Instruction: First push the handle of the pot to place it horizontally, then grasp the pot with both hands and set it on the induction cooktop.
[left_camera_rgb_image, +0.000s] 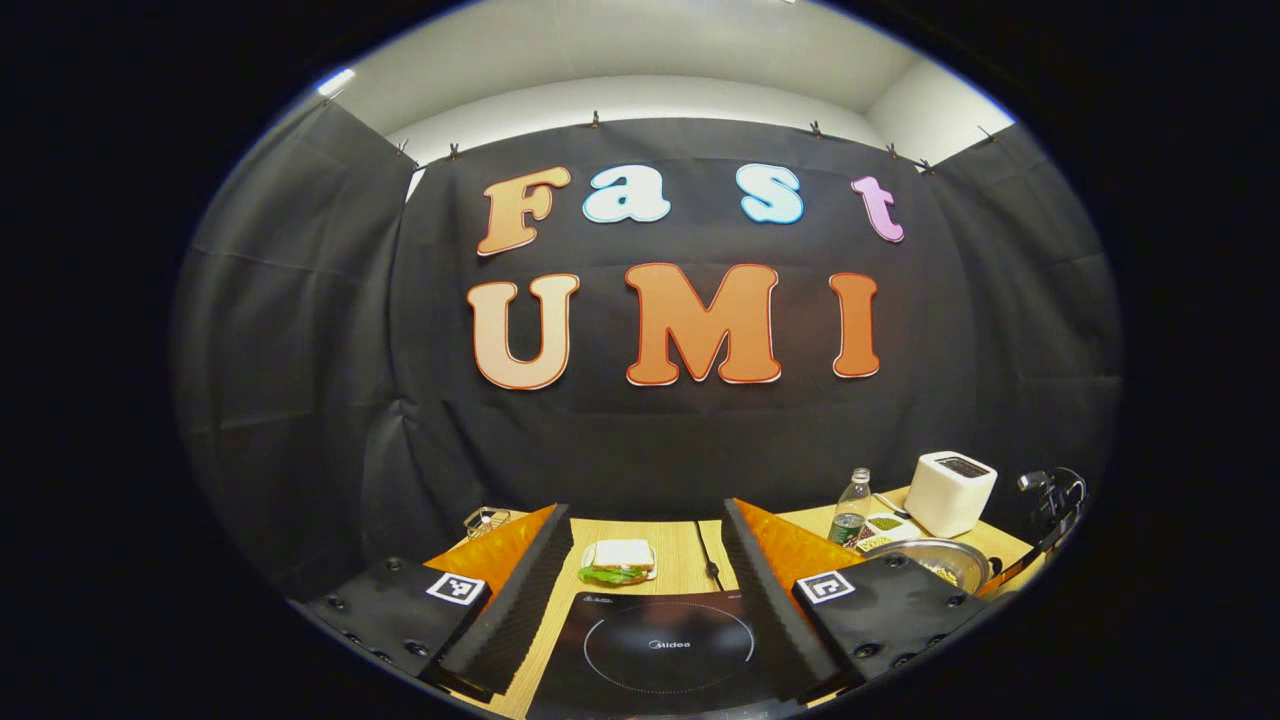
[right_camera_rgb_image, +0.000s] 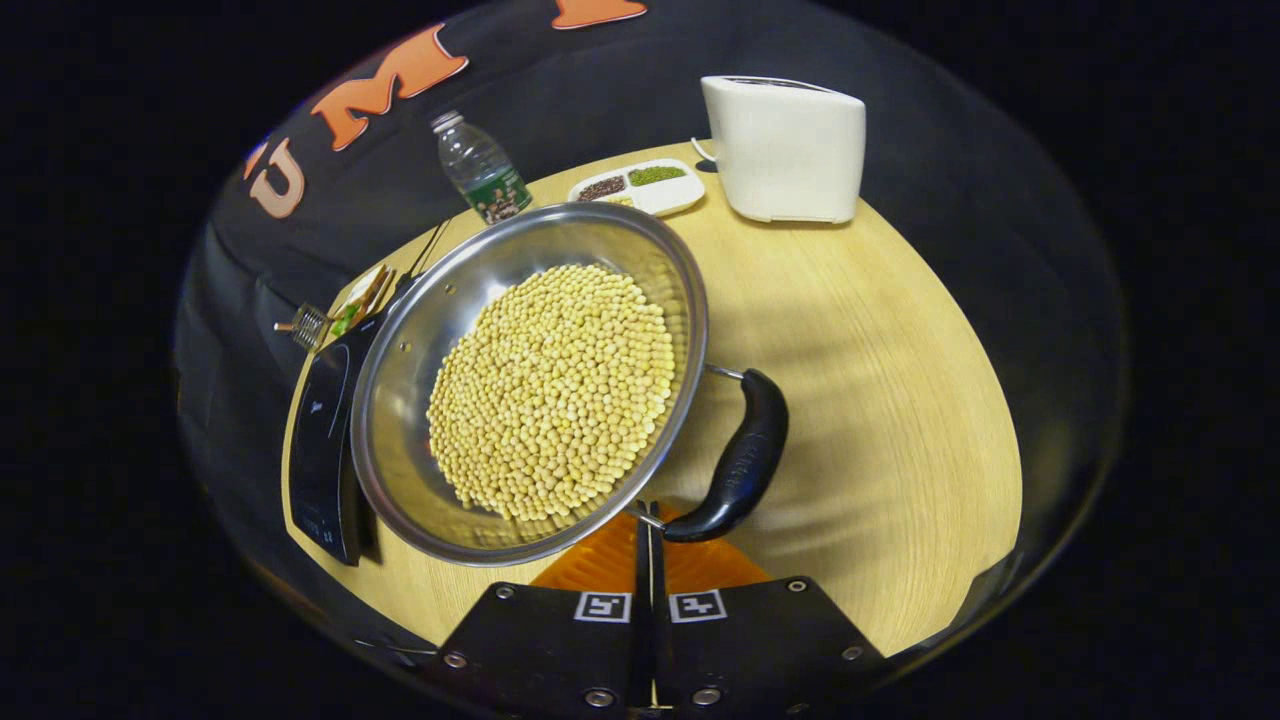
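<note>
Left gripper view: low over the wooden table (left_camera_rgb_image: 690, 545), level, facing the booth's back wall across the induction cooktop (left_camera_rgb_image: 668, 650) close below, with the toaster (left_camera_rgb_image: 951, 492), the water bottle (left_camera_rgb_image: 851, 508) and the pot (left_camera_rgb_image: 935, 562) farther off at right. Right gripper view: raised and tilted steeply down, very near the pot (right_camera_rgb_image: 530, 385) of beans and its black handle (right_camera_rgb_image: 742, 462). Shared by both: pot, cooktop (right_camera_rgb_image: 322, 450), bottle (right_camera_rgb_image: 482, 168), toaster (right_camera_rgb_image: 785, 148), compartment dish (right_camera_rgb_image: 640, 187) and table (right_camera_rgb_image: 860, 400).

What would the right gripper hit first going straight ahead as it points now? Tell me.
Probably the pot of beans, at its near rim beside the black handle. The right gripper, fingers closed, points right at that spot, though depth is hard to judge.
</note>
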